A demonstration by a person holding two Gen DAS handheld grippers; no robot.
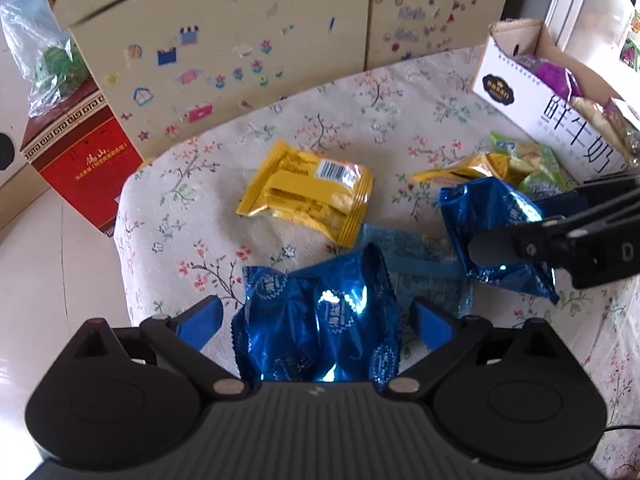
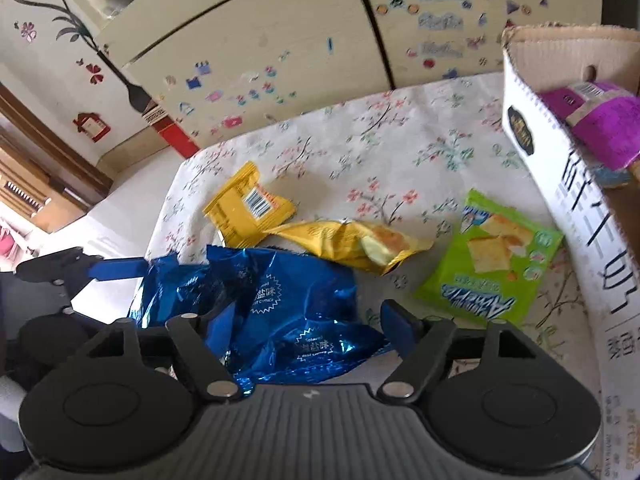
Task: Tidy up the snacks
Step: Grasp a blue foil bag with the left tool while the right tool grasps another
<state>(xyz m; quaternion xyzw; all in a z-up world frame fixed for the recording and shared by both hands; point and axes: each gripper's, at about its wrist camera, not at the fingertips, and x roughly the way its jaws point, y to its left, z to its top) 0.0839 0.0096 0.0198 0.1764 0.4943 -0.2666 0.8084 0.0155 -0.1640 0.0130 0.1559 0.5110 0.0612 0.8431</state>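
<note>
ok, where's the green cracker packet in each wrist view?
Left wrist: green cracker packet at right, mid-height, partly hidden behind the crumpled yellow packet, just below the white carton.
Right wrist: green cracker packet right of centre, fully visible, beside the white carton.
Shared landmark: the white carton.

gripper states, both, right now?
Left gripper: open, jaws either side of a blue snack packet, pads not pressing it.
Right gripper: open, straddling another blue snack packet, no grip yet.
</note>
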